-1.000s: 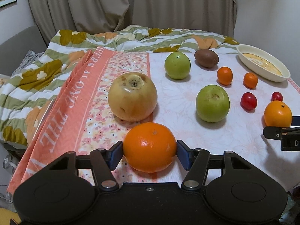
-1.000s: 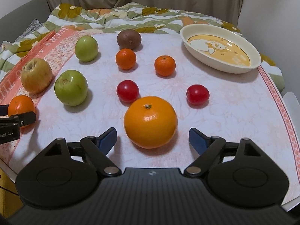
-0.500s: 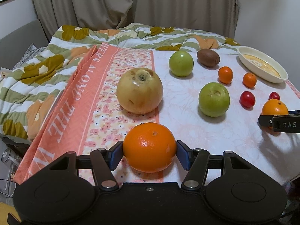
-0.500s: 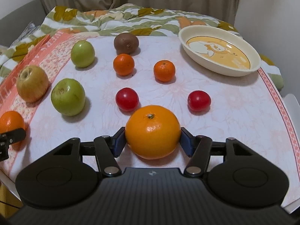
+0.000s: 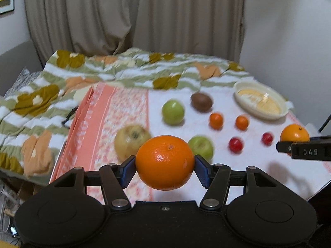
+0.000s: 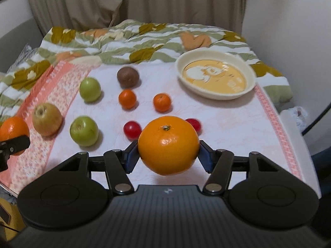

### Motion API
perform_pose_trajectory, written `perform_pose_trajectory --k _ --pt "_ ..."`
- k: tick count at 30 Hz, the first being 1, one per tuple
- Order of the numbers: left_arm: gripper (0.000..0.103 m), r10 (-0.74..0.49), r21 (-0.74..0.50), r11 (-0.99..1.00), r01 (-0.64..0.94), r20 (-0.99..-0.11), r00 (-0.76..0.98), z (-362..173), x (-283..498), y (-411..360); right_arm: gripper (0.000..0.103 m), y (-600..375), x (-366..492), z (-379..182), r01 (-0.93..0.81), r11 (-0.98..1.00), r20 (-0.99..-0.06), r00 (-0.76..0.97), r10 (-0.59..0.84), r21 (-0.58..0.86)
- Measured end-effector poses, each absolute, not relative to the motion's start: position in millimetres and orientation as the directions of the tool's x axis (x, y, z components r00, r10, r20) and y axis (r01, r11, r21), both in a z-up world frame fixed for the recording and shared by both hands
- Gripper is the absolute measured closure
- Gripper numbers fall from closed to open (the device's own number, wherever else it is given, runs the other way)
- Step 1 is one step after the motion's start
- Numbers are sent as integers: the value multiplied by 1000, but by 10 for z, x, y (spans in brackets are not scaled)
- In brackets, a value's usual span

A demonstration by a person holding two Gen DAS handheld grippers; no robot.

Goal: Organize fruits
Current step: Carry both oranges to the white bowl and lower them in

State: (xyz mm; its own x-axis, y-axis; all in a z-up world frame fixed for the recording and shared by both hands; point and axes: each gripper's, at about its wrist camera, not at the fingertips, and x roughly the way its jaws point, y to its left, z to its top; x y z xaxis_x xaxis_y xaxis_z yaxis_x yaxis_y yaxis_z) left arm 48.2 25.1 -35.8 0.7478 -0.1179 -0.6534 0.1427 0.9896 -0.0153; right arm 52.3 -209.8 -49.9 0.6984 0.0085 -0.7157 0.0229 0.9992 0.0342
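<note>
My left gripper (image 5: 165,168) is shut on a large orange (image 5: 165,162) and holds it above the table's near left. My right gripper (image 6: 168,152) is shut on a second large orange (image 6: 168,145), lifted above the near middle. That orange also shows at the right of the left wrist view (image 5: 294,133). On the white cloth lie a yellow apple (image 6: 47,118), two green apples (image 6: 84,130) (image 6: 90,89), a kiwi (image 6: 127,77), two small mandarins (image 6: 127,98) (image 6: 162,102) and two red tomatoes (image 6: 132,129) (image 6: 194,124).
A cream bowl (image 6: 216,76) with a yellow inside stands at the far right of the table. A flowered blanket (image 6: 128,41) lies behind the table and to its left. Curtains and a wall rise behind.
My right gripper closed on its orange and lifted it off the cloth. My left gripper rose with its orange, so both views now look from higher up.
</note>
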Motion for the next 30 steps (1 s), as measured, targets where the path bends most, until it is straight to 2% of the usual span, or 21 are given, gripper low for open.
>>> perform_pose_trajectory --k 12,21,26,30 --pt "39 -166 -21 982 188 -578 799 127 687 -437 28 -2967 545 53 71 997 -659 750 -48 8" --pt "39 -119 -57 993 105 -555 823 231 1004 -1190 28 -3767 1031 242 -26 1000 -633 774 14 -9" --pt "39 -131 -123 990 74 -558 820 243 1266 -1485 28 -4064 1429 276 -99 995 -632 773 58 -30" --pt "39 -127 -116 990 74 -564 816 259 1560 -1692 28 -4217 1764 256 -132 991 -634 769 84 -28"
